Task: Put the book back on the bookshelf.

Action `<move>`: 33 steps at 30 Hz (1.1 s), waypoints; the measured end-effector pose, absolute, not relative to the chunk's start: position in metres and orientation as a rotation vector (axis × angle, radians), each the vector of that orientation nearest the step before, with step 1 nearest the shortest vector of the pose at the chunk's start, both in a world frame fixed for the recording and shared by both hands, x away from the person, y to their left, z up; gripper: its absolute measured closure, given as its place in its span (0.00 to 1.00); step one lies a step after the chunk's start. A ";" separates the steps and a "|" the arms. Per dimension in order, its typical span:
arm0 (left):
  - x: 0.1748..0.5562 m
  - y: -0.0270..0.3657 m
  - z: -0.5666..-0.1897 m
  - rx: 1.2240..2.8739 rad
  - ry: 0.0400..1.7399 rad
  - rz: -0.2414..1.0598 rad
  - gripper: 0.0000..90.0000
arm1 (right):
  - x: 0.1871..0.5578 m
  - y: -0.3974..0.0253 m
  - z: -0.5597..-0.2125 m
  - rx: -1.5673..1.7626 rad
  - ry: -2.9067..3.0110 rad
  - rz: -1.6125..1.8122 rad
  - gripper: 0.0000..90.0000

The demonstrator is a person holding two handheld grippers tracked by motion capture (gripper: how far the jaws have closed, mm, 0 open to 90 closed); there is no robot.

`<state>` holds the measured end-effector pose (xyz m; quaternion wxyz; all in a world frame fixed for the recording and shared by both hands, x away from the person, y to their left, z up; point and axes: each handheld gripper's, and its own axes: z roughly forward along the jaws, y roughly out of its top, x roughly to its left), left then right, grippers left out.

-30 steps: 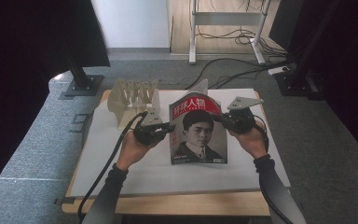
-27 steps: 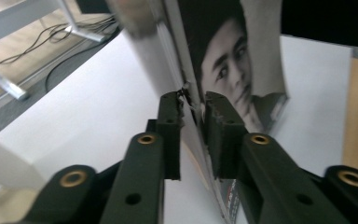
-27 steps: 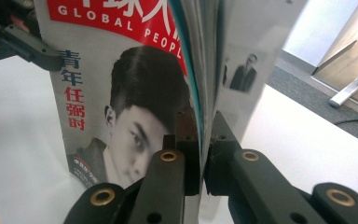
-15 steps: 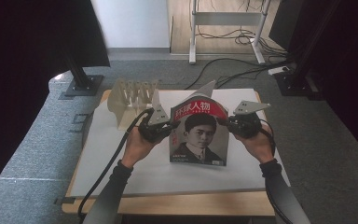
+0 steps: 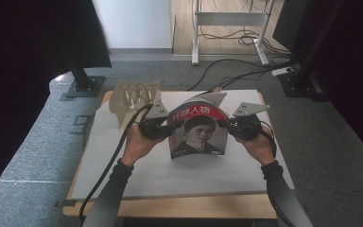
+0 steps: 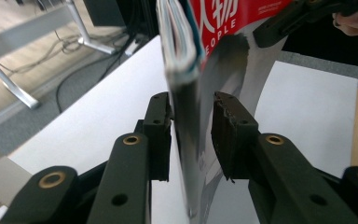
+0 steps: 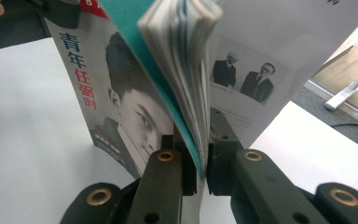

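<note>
1. A person is holding a magazine (image 5: 197,135) upright over the middle of a white board (image 5: 123,175), one gripper at each side edge, its portrait cover facing the near edge.

2. The left gripper (image 5: 157,126) is meeting the magazine's left edge. In the left gripper view, the left gripper (image 6: 192,135) is straddling the spine with its jaws apart: the left pad is lying against the pages, the right pad is standing off with a gap showing, so this claw is released rather than clenched.

3. The right gripper (image 5: 236,127) is at the right edge. In the right gripper view, the right gripper (image 7: 199,154) is clenched on a thick sheaf of pages and the cover, grasping the magazine (image 7: 135,102); the pads themselves are mostly hidden behind the paper.

4. The magazine is bowing outward, and some pages are fanning behind the cover. Whether its bottom edge is touching the board is hard to make out.

5. A pale slotted rack (image 5: 132,97) is sitting at the board's far left corner, partly blocked by the left gripper's grey plate.

6. Cables (image 5: 231,71) are trailing across the grey floor beyond the table; the dark areas on both sides are too dim to read.
</note>
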<state>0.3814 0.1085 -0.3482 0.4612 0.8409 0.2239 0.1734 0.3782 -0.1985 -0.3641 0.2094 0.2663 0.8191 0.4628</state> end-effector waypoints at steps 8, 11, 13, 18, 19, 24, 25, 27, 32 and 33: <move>0.393 0.101 -0.351 2.078 0.554 0.405 0.90 | 0.379 -0.200 -0.365 0.745 2.277 1.299 0.91; 0.393 0.099 -0.351 2.089 0.550 0.435 0.95 | 0.379 -0.201 -0.366 0.746 2.280 1.302 0.90; 0.392 0.099 -0.351 2.092 0.548 0.460 0.96 | 0.379 -0.202 -0.366 0.752 2.275 1.297 0.88; 0.391 0.101 -0.349 2.081 0.538 0.461 0.96 | 0.379 -0.209 -0.367 0.787 2.256 1.295 0.78; 0.390 0.102 -0.349 2.081 0.538 0.459 0.96 | 0.379 -0.211 -0.368 0.795 2.253 1.294 0.75; 0.390 0.107 -0.345 2.078 0.549 0.443 0.96 | 0.378 -0.222 -0.376 0.841 2.245 1.271 0.60; 0.390 0.109 -0.345 2.076 0.553 0.440 0.96 | 0.377 -0.224 -0.379 0.853 2.247 1.265 0.58; 0.389 0.112 -0.343 2.075 0.560 0.438 0.96 | 0.377 -0.227 -0.385 0.878 2.248 1.257 0.53; 0.389 0.120 -0.339 2.075 0.587 0.433 0.96 | 0.378 -0.235 -0.402 0.934 2.263 1.235 0.43; 0.389 0.122 -0.338 2.076 0.589 0.433 0.96 | 0.378 -0.236 -0.406 0.941 2.268 1.231 0.41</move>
